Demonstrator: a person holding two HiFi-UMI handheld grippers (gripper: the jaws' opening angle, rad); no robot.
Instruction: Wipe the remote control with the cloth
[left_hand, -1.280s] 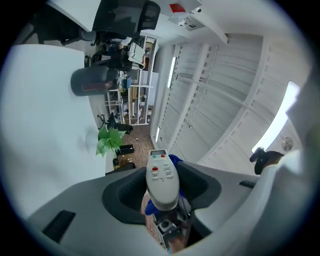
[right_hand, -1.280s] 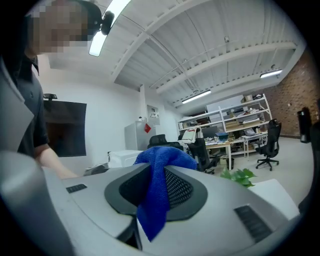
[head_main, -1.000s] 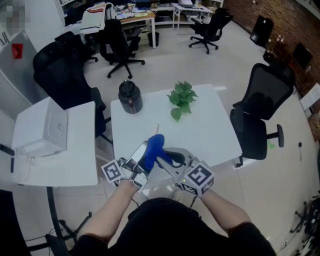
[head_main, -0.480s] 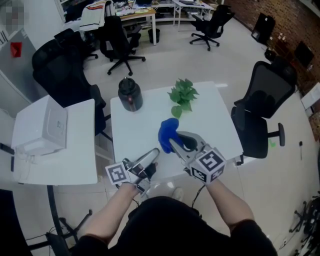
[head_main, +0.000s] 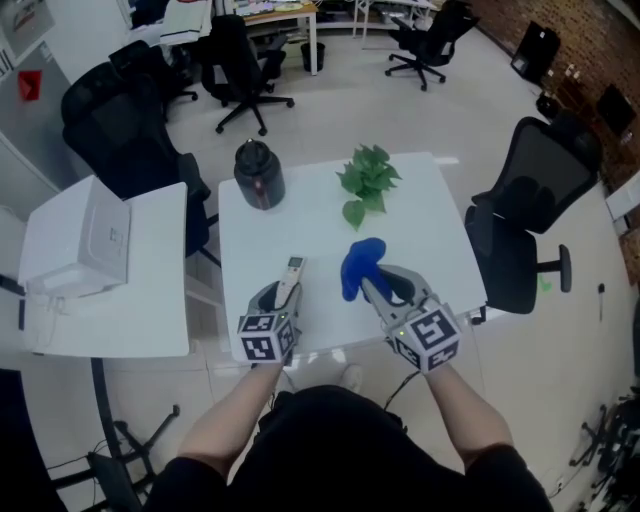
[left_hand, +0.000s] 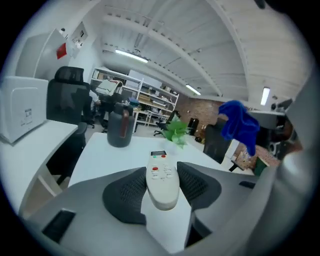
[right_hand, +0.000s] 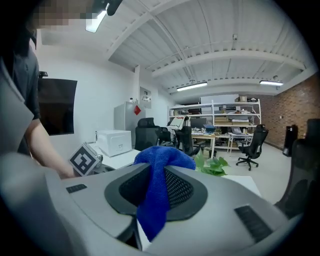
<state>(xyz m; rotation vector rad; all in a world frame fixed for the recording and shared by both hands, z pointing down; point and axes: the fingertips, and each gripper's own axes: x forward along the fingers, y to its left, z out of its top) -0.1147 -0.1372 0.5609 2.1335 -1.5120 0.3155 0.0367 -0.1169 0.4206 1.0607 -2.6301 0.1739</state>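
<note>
Left gripper (head_main: 281, 297) pinches the remote control (left_hand: 162, 181) by its near end, buttons up, low over the front of the table (head_main: 420, 215); I cannot tell if it touches. Right gripper (right_hand: 157, 192) is clamped on the cloth (right_hand: 159, 165), held just right of the remote and apart from it. Risk: with only one end gripped, wiping pressure on the far end could lever the remote loose; the cloth could also slip from its pinch

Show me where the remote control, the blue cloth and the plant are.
remote control (left_hand: 162, 181): left gripper view, middle of its button face.
blue cloth (right_hand: 154, 201): right gripper view, on its hanging fold.
plant (head_main: 367, 181): head view, on its leaves.
</note>
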